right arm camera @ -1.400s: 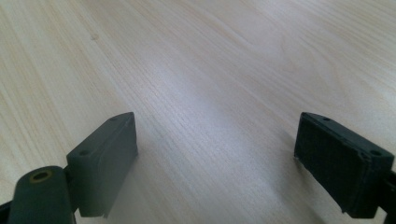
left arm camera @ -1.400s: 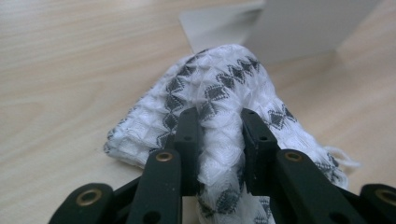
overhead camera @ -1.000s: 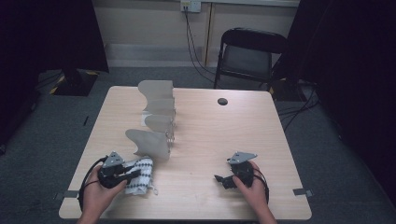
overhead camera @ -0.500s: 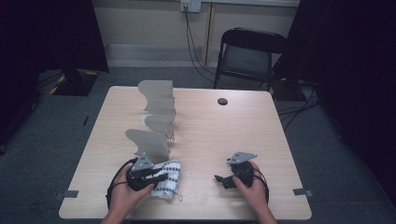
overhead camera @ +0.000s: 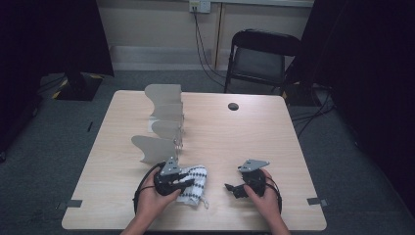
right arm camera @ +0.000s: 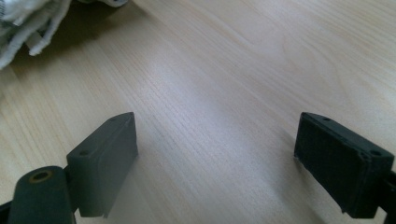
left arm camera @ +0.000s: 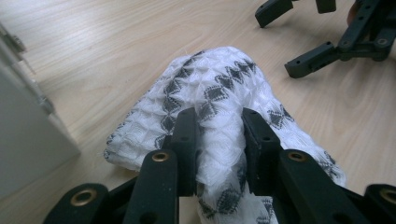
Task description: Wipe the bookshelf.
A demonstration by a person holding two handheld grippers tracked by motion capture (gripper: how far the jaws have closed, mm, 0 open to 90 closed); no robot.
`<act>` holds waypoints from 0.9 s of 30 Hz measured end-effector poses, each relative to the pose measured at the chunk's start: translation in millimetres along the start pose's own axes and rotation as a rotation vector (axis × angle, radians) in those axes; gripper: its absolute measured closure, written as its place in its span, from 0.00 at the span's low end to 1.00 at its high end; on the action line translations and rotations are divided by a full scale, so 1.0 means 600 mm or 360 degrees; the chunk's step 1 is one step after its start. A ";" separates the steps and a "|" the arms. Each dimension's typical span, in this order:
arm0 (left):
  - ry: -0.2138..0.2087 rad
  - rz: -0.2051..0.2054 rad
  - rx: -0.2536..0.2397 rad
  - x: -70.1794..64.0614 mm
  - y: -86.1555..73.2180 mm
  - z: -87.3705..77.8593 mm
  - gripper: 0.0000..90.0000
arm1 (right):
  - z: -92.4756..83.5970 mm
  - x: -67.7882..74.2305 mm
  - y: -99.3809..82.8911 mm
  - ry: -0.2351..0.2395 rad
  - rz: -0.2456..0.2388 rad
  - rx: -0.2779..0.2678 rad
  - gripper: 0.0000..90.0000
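**Cloth carried inward along the near edge**

Since the earlier frames, the left gripper (overhead camera: 188,182) has travelled from the table's near left part toward the middle, bringing the white patterned cloth (overhead camera: 195,184) with it; it now sits just in front of the nearest panel of the grey divider rack (overhead camera: 164,128), where before it lay off to that panel's left. The right gripper (overhead camera: 235,188) has stayed where it was.

In the left gripper view the two black jaws are clamped on a bunched fold of the cloth (left arm camera: 219,116), the fabric squeezed between the pads, the rest spilling out ahead of and beneath the jaws onto the wooden table (overhead camera: 230,142). The right gripper (left arm camera: 308,42) shows just beyond the cloth's far end, close but apart from it.

The right gripper's jaws stand wide apart with bare tabletop between them (right arm camera: 215,154); a fringe of the cloth (right arm camera: 28,23) lies ahead of its left jaw.

Open tabletop stretches beyond both grippers, right of the rack, up to a small dark disc (overhead camera: 233,106) near the far edge. The near edge lies close behind both hands.
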State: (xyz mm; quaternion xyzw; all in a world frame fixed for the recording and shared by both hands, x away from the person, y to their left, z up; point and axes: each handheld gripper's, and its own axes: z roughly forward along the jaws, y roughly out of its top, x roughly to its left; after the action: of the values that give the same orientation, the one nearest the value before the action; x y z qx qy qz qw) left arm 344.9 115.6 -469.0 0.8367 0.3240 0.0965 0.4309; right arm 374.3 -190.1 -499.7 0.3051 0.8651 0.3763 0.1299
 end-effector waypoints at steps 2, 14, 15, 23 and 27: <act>-0.0015 -0.0017 -0.0002 -0.002 0.000 0.008 0.74 | 0.000 0.000 0.000 0.0000 0.0000 0.0000 0.14; -0.0028 -0.0024 0.0003 0.009 -0.016 -0.024 0.56 | 0.000 0.000 0.000 0.0001 0.0000 -0.0001 0.14; -0.0025 -0.0024 -0.0001 0.011 -0.017 -0.031 0.54 | 0.000 0.001 0.000 0.0000 0.0004 -0.0002 0.14; 0.0006 0.0020 -0.0023 0.025 -0.025 -0.063 0.48 | 0.005 0.020 0.018 0.0086 -0.0056 -0.0011 0.14; 0.0009 0.0004 -0.0002 0.037 -0.045 -0.076 0.46 | 0.011 0.034 0.033 0.0145 -0.0106 0.0015 0.16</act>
State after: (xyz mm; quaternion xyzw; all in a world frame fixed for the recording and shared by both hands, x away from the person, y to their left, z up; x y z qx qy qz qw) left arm 329.9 170.8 -465.1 0.8365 0.3241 0.0996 0.4304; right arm 370.0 -163.2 -489.3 0.2592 0.8816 0.3814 0.1013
